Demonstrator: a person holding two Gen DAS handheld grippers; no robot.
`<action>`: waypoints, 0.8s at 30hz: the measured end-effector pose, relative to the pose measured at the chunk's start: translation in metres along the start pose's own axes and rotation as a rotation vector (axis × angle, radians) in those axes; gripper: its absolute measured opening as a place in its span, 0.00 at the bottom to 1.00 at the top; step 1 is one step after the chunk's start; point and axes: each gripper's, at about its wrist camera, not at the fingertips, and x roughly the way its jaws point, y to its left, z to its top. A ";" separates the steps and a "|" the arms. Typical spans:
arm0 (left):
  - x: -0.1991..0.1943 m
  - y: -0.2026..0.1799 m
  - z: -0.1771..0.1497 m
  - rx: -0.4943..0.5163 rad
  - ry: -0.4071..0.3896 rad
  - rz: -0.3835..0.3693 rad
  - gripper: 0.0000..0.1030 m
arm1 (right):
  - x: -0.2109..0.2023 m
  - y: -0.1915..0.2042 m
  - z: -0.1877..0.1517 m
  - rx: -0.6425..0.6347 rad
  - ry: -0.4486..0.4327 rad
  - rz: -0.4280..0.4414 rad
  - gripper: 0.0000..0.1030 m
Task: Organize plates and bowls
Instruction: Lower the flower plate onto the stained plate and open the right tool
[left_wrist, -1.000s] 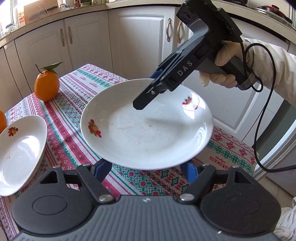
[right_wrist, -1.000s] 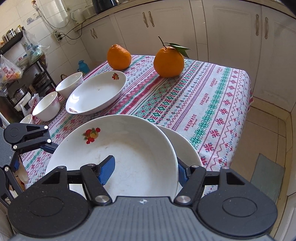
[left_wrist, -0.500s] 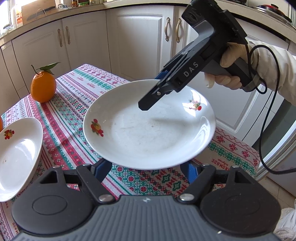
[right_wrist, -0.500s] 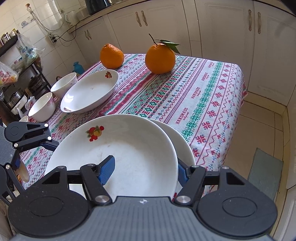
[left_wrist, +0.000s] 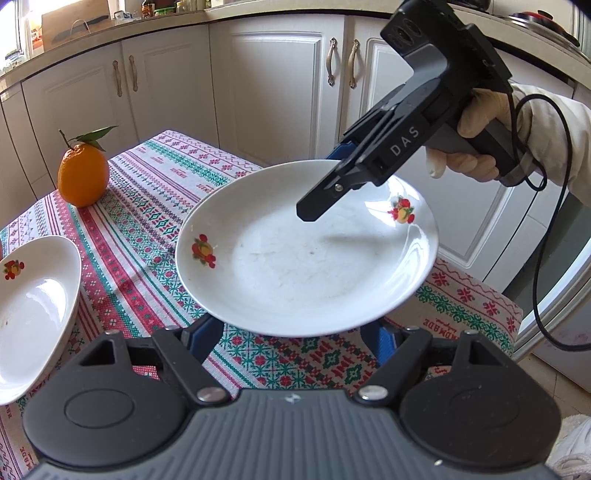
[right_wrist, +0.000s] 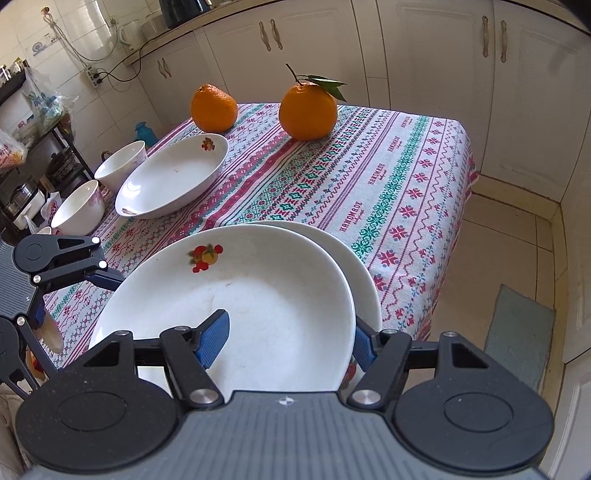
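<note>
I'm holding plate (right_wrist: 236, 310) by near rim with right gripper (right_wrist: 284, 341), jaws clamped, carrying over second plate (right_wrist: 364, 291) at table (right_wrist: 406, 177) edge for stacking. Left gripper (left_wrist: 291, 341) waiting underneath, open, gripping nothing, probably as backup.

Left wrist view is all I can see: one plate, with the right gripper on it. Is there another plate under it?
Observer: Yes. The right wrist view shows a second plate just below the held plate, peeking out past its right edge.
Operator: Any bowls? I only see an oval dish.
Observer: Two. A far bowl and a near bowl stand left of the oval dish in that view.
Operator: Any fruit besides the leafy orange?
Observer: A second orange, without leaves, sits to the left of the leafy orange.
</note>
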 end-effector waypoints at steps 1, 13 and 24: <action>0.000 0.000 0.000 -0.001 -0.001 -0.001 0.79 | -0.001 0.000 -0.001 0.002 0.001 -0.003 0.71; -0.001 0.002 -0.002 -0.008 -0.009 0.006 0.80 | -0.015 0.003 -0.006 0.020 -0.015 -0.037 0.76; -0.012 0.000 -0.008 -0.011 -0.029 0.023 0.83 | -0.014 0.015 -0.006 0.007 0.007 -0.098 0.83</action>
